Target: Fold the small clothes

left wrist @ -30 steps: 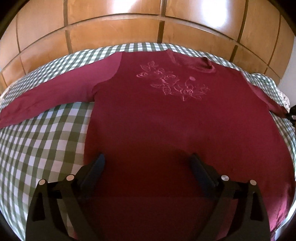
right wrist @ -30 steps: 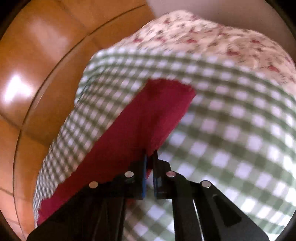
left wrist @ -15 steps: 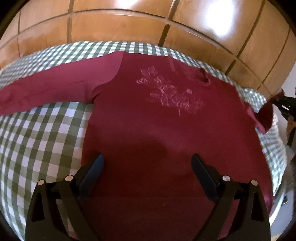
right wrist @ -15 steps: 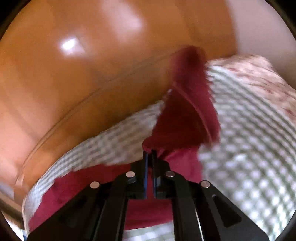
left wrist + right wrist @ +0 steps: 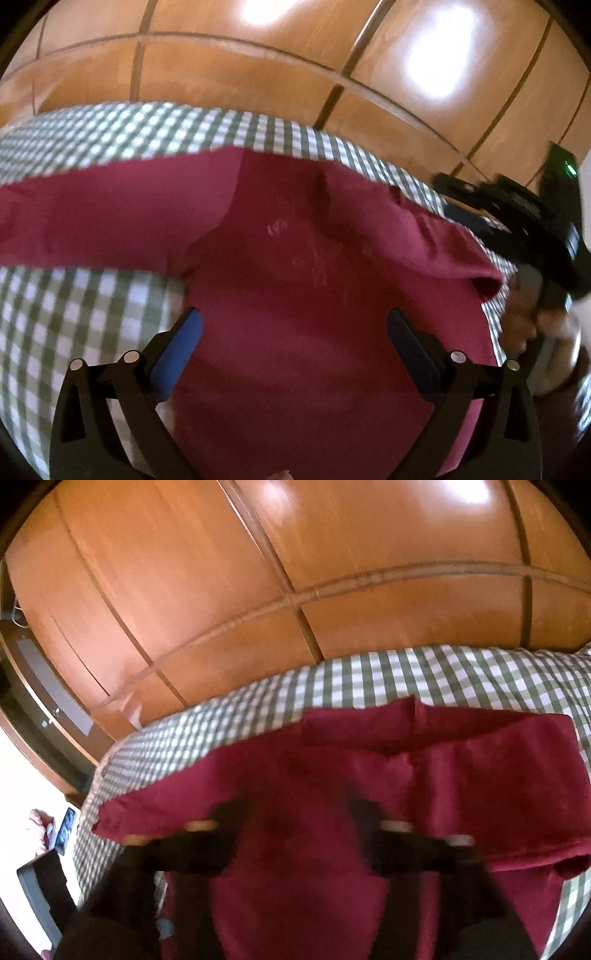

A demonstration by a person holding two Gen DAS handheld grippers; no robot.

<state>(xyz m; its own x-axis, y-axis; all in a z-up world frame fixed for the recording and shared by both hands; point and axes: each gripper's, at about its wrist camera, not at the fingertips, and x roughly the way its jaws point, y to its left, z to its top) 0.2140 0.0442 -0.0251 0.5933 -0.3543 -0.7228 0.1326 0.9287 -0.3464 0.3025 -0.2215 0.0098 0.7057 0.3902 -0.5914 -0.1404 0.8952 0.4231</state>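
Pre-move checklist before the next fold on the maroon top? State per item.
1. Right sleeve folded in over the body: ok, it lies across the maroon top.
2. Left sleeve folded: not ok, it lies stretched out over the checked cloth.
3. Left gripper free: ok, jaws wide apart over the top, nothing between them.
4. Right gripper released: looks open, jaws apart in its blurred view; whether it grazes the fabric, cannot tell.
5. Top flat: not ok, a crease shows near the neckline.
6. Sharp views: not ok, both are motion-blurred.
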